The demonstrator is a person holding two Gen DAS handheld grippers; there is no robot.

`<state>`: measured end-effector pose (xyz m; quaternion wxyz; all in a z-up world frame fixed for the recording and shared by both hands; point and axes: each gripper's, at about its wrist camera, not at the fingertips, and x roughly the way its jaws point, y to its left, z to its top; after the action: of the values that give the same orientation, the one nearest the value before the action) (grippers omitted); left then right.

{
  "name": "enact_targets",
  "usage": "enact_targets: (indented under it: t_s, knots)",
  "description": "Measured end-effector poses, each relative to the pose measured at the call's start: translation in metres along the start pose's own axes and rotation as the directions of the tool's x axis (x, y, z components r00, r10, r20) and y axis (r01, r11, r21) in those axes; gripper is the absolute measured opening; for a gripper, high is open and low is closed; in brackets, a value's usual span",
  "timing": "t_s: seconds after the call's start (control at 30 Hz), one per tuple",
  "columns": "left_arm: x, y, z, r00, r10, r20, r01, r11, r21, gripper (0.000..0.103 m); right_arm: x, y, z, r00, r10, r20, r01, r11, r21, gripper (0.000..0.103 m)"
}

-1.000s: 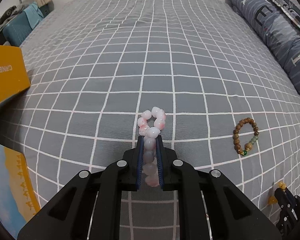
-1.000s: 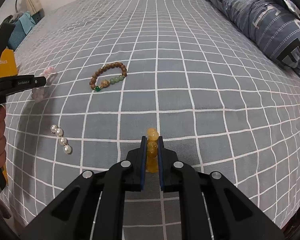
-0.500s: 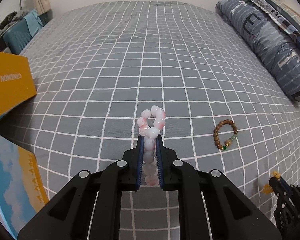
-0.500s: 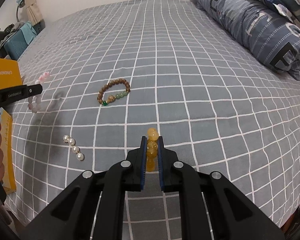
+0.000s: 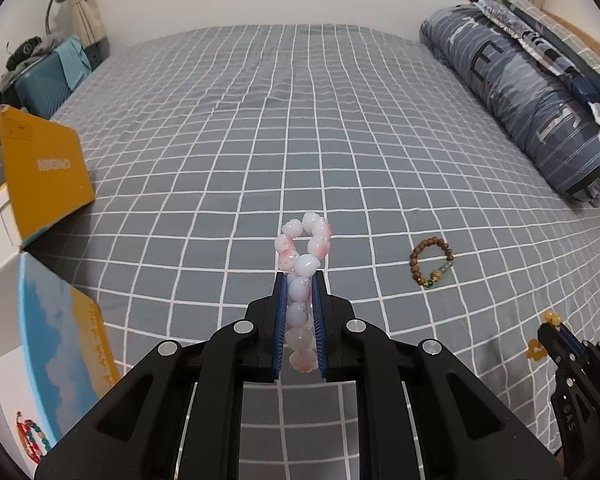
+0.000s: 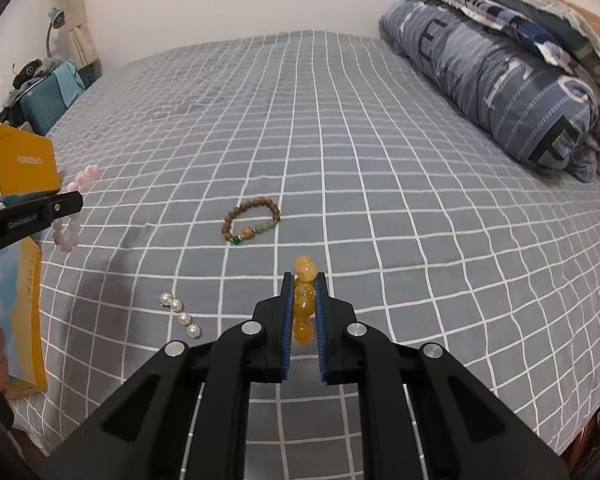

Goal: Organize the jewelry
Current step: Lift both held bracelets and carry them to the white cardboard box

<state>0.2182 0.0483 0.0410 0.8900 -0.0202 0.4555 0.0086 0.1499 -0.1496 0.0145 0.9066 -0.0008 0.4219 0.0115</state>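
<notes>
My left gripper (image 5: 300,280) is shut on a pink and white bead bracelet (image 5: 304,248) and holds it above the grey checked bed. The bracelet also shows in the right wrist view (image 6: 66,232), hanging from the left gripper (image 6: 60,210). My right gripper (image 6: 305,280) is shut on a yellow bead bracelet (image 6: 305,276), held above the bed; it shows in the left wrist view (image 5: 548,330) at the lower right. A brown wooden bead bracelet (image 5: 431,261) with green beads lies on the bed (image 6: 251,221). A short string of pearls (image 6: 181,314) lies nearer.
A yellow box (image 5: 44,178) and a blue and yellow box (image 5: 56,356) with a bracelet picture stand at the bed's left edge. A rolled blue duvet (image 6: 500,80) lies along the right. A teal suitcase (image 5: 44,84) stands at the far left.
Both grippers have risen and pulled back from the bed with their bracelets still held. The bed's items look smaller and farther off; more of the left boxes shows.
</notes>
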Motion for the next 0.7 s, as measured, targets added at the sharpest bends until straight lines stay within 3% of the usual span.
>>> enact_targets:
  t_s: [0.33, 0.7]
  knots:
    - [-0.033, 0.003, -0.016, 0.999, 0.009, 0.045, -0.009, 1.0, 0.009, 0.012, -0.037, 0.015, 0.01, 0.996, 0.011, 0.09, -0.008, 1.0, -0.025, 0.009]
    - [-0.065, 0.015, -0.036, 0.992, 0.01, 0.126, -0.012, 1.0, 0.017, 0.012, -0.052, 0.033, 0.013, 0.992, 0.028, 0.12, -0.024, 0.999, -0.032, 0.009]
